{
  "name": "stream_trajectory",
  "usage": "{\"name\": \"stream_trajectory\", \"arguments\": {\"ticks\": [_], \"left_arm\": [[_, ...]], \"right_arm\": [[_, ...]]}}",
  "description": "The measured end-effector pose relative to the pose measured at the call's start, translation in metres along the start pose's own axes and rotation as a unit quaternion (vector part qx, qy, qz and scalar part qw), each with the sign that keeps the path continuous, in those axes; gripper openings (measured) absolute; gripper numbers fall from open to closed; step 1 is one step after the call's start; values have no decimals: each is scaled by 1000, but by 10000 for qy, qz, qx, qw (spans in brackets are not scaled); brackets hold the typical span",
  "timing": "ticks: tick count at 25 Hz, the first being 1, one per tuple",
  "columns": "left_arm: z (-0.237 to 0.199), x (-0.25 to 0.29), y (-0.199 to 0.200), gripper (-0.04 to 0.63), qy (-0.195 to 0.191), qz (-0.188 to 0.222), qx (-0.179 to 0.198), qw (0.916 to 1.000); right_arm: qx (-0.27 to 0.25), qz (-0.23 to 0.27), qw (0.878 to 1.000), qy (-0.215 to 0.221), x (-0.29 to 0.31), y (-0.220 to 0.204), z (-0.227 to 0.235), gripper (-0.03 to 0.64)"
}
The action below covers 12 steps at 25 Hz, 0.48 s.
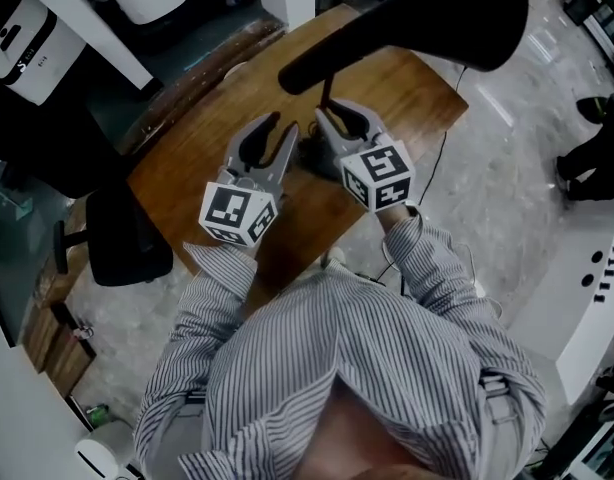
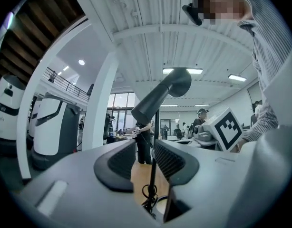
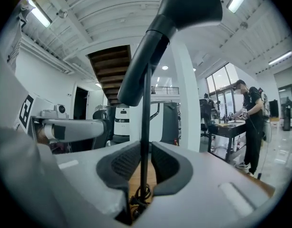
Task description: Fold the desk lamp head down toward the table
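A black desk lamp stands on the wooden table (image 1: 207, 138). Its long head (image 1: 417, 13) is raised and slants over the far side, with the thin stem (image 1: 327, 93) running down to the base (image 1: 312, 158). My right gripper (image 1: 339, 118) is level with the stem, and in the right gripper view (image 3: 145, 151) both pads hug the stem (image 3: 145, 127). My left gripper (image 1: 277, 128) sits just left of the lamp. In the left gripper view (image 2: 145, 148) its jaws stand apart, with the stem (image 2: 153, 170) in the gap near the right pad, untouched.
A black office chair (image 1: 117, 233) stands at the table's left corner. White machines (image 1: 37, 38) fill the far left. The lamp cable (image 1: 439, 163) hangs off the right edge. Someone's dark shoes (image 1: 587, 158) are on the floor at right. Another person (image 3: 253, 127) works at a far desk.
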<state>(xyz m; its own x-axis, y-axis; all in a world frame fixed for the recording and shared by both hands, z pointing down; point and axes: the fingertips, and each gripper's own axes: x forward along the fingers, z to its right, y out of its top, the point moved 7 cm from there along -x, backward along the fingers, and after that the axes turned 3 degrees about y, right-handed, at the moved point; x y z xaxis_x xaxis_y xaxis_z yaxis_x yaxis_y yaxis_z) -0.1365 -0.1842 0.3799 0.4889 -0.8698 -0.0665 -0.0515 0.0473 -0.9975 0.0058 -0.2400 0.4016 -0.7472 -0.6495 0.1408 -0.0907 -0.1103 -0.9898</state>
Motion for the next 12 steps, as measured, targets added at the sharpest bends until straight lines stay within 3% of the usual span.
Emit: {"name": "stream_trajectory", "arguments": {"ticks": [4, 7, 12], "left_arm": [[-5, 6, 10, 139, 14, 45, 408, 9992], [-7, 10, 23, 156, 21, 144, 953, 9953], [-3, 22, 45, 224, -115, 116, 2090, 9778]], "right_arm": [[-61, -17, 9999, 86, 2, -1, 0, 49], [-37, -26, 9999, 141, 4, -2, 0, 49], [-37, -32, 9998, 172, 5, -3, 0, 49]]}}
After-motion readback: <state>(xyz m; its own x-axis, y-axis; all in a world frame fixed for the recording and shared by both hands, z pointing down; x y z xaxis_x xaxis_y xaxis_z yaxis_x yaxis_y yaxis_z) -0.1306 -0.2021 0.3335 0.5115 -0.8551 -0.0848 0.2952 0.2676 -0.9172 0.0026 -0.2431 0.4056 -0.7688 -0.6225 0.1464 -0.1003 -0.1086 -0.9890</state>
